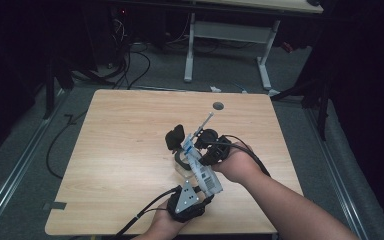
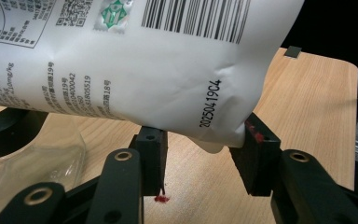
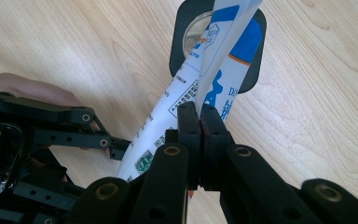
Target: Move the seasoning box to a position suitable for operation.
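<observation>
A white and blue printed pouch (image 1: 203, 174) hangs tilted over the middle of the wooden table (image 1: 130, 150), held between both grippers. My left gripper (image 1: 207, 192), at the near edge, has its jaws on either side of the pouch's (image 2: 144, 60) bottom corner, pads against the bulging foil. In the left gripper view that gripper (image 2: 203, 149) has the barcode and date stamp just above it. My right gripper (image 3: 199, 112) is shut tight on the pouch's (image 3: 182, 102) thin side seam higher up. The pouch's top points down at a black square holder with a round opening (image 3: 256, 56).
A clear plastic cup (image 2: 32, 163) and a black round object (image 1: 182, 160) sit under the pouch. Another black piece (image 1: 175, 136) and a thin rod (image 1: 206, 121) lie just beyond. A round hole (image 1: 218, 105) marks the far table edge. A second desk (image 1: 230, 30) stands behind.
</observation>
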Demonstrator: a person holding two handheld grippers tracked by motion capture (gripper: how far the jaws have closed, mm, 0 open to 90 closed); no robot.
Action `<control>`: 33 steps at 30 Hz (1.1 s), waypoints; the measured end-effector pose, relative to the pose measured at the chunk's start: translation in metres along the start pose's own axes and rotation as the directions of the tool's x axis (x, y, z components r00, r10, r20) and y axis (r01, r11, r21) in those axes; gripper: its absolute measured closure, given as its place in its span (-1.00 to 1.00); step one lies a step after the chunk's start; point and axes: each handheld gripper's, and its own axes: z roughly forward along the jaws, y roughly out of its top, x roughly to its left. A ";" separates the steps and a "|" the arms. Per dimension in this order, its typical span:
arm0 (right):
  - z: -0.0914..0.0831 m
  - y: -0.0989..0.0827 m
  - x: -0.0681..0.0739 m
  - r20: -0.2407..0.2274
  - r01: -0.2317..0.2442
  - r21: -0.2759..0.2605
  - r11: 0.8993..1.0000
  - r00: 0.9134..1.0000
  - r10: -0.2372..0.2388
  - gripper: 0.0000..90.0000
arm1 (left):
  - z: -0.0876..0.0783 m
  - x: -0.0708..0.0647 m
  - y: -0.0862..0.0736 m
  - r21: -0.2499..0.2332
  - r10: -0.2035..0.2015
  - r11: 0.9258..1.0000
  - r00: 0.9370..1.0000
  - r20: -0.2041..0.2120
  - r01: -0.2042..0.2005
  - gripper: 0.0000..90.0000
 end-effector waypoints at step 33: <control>0.000 0.006 0.003 0.012 0.018 0.010 1.000 1.000 -0.018 0.99 | 0.002 -0.004 0.006 0.003 0.036 0.999 0.999 -0.021 -0.035 0.30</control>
